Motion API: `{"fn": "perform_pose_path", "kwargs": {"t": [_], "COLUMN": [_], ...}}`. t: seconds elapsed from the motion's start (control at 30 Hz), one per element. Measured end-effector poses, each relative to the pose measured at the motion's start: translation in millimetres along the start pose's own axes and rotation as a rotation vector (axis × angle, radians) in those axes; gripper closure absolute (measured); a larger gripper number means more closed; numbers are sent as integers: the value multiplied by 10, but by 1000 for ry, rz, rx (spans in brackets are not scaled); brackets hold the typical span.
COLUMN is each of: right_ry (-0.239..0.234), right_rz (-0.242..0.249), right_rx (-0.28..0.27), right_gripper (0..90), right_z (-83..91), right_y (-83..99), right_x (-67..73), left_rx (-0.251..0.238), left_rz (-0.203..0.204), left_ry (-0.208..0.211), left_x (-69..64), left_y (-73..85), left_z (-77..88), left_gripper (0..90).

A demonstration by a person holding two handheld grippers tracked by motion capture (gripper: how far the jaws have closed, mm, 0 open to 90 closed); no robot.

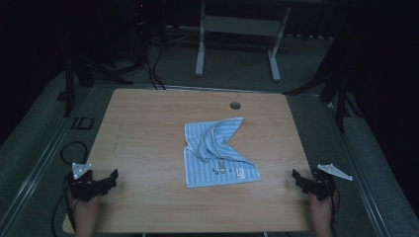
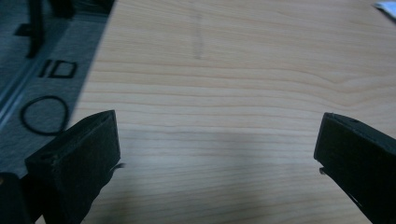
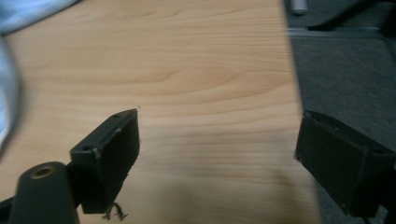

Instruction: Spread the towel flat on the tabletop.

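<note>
**Entry: striped cloth, unhandled, both claws idle at bench edge**

Nearest the camera: two hands at the near edge of the bench (image 1: 148, 123), each carrying a claw. Left claw (image 1: 109, 178): at the near left corner, jaws spread wide, nothing between them but bare wood grain, as the left gripper view confirms. Right claw (image 1: 298, 178): at the near right edge, jaws likewise spread and empty; its outer jaw overhangs the bench side above the grey floor.

Item: light blue striped cloth (image 1: 217, 153), lying at the middle of the bench, crumpled, its upper portion flopped over in an uneven fold, a printed label near the lower edge. A pale blur of it shows at the left edge of the right gripper view (image 3: 9, 70).

Progress, judged: nothing begun; the cloth is neither gripped nor touched. Any straightening or folding remains wholly outstanding.

Position: cloth well apart from both claws, between them and farther up the bench, slightly nearer the right claw.
</note>
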State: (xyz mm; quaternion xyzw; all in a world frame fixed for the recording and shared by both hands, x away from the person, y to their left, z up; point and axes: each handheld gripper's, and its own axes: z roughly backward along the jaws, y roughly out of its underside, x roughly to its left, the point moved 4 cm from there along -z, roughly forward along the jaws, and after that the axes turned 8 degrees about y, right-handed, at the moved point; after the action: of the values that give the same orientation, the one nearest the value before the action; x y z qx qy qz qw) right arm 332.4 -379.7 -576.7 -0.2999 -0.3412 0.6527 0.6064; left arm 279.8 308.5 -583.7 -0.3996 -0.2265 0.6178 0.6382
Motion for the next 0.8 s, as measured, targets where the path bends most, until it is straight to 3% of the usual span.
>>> {"fn": "perform_pose_path", "kwargs": {"t": [0.03, 0.07, 0.1, 0.13, 0.2, 0.27, 0.4, 0.43, 0.47, 0.5, 0.57, 0.63, 0.67, 0.73, 0.77, 0.8], "right_ry": [-7, -24, -24, -62, -89, -121, -149, -143, -151, -165, -170, -184, -201, -237, -243, -248], "right_rz": [30, 52, 52, 78, 86, 103, 142, 146, 158, 168, 185, 232, 237, 244, 253, 268], "right_rx": [-1, 1, 1, 12, 41, 63, 158, 183, 213, 235, 256, 308, 313, 320, 325, 334], "right_gripper": [131, 131, 131, 132, 137, 143, 144, 144, 144, 143, 143, 134, 134, 131, 130, 129], "right_z": [2, 8, 8, 21, 50, 94, 133, 131, 123, 114, 99, 50, 38, 14, 1, -14], "right_y": [5, 8, 8, 11, 8, -20, -74, -83, -89, -95, -99, -115, -127, -158, -175, -192], "right_x": [26, 54, 54, 83, 80, 65, 37, 40, 51, 69, 88, 175, 215, 303, 355, 409], "left_rx": [0, 21, 21, 42, 67, 127, 250, 250, 318, 318, 367, 427, 427, 504, 504, 550], "left_rz": [0, -29, -29, -46, -50, -81, -161, -161, -202, -202, -220, -179, -179, -183, -183, -217], "left_ry": [0, 18, 18, 27, 28, 76, 92, 92, 88, 88, 100, 142, 142, 135, 135, 108], "left_x": [0, -30, -30, -53, -57, -56, -52, -52, -69, -69, -90, -118, -118, -183, -183, -239], "left_y": [0, 13, 13, 23, 28, 33, 73, 73, 83, 83, 80, 52, 52, 21, 21, 14], "left_z": [0, -11, -11, -9, -3, 28, 68, 68, 89, 89, 99, 85, 85, 39, 39, -7], "left_gripper": [2, 2, 2, 2, 2, 2, 2, 2, 2, 2, 2, 2, 2, 6, 18, 18]}}
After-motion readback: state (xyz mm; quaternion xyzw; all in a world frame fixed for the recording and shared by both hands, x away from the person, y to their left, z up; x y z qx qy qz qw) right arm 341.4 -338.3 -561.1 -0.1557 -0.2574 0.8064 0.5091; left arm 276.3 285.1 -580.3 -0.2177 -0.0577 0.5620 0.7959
